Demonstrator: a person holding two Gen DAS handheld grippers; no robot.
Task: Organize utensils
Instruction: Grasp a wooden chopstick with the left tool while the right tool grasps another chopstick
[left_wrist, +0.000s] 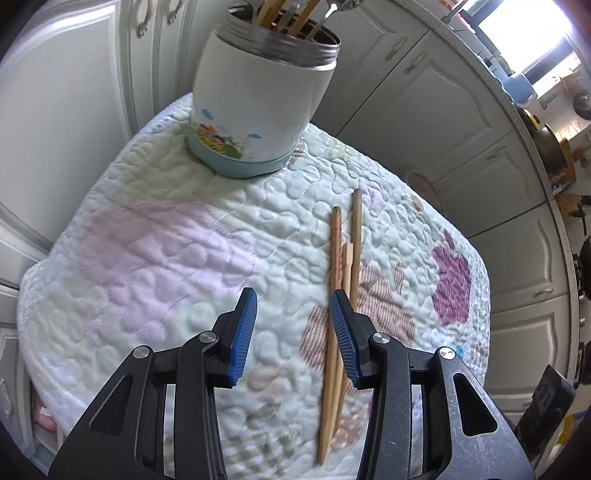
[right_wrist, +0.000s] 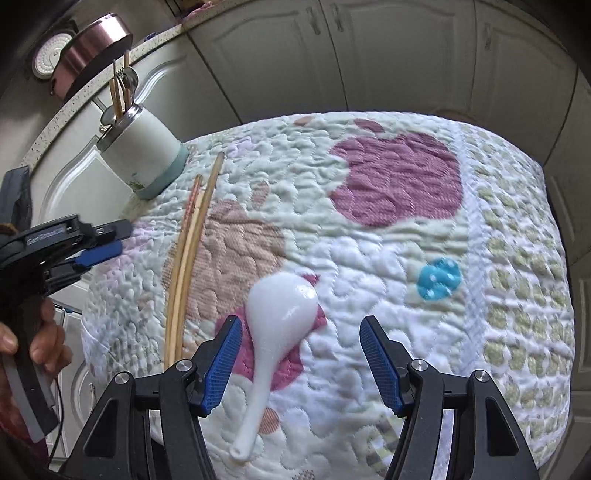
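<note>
Though partly done, looked well short of finished. Judged the done share from the white utensil jar (left_wrist: 255, 99), upright at the top centre of the left wrist view on the quilted table (left_wrist: 166, 240), with wooden sticks and metal handles already poking out of its steel rim.

Counted what was left: 3 chopsticks (left_wrist: 336, 251) lying flat and nearly parallel, right of centre in that view, and 1 white ceramic spoon (right_wrist: 280, 306) lying bowl-up at lower centre of the right wrist view, handle running toward the bottom edge.

Left claw (left_wrist: 293, 299): released, jaws apart, gripping nothing. Hung tilted downward over the quilt, with its right-hand finger overlapping the chopsticks in the picture; could not tell whether touching.

Right claw (right_wrist: 302, 323): released too, jaws wide, straddling the spoon without pressing on it. Seemed poised for a pick, though not yet closed.

Around: cream cabinet doors (left_wrist: 424, 92) behind the table, a copper-coloured pot (right_wrist: 92, 44) on the counter at upper left of the right wrist view, and a hand (right_wrist: 44, 332) on the left tool's handle at the left edge.

In the way: little. Rated the soft, bumpy quilt as awkward for pinching thin sticks lying flat, and the jar's crowded mouth as tight for adding more.
</note>
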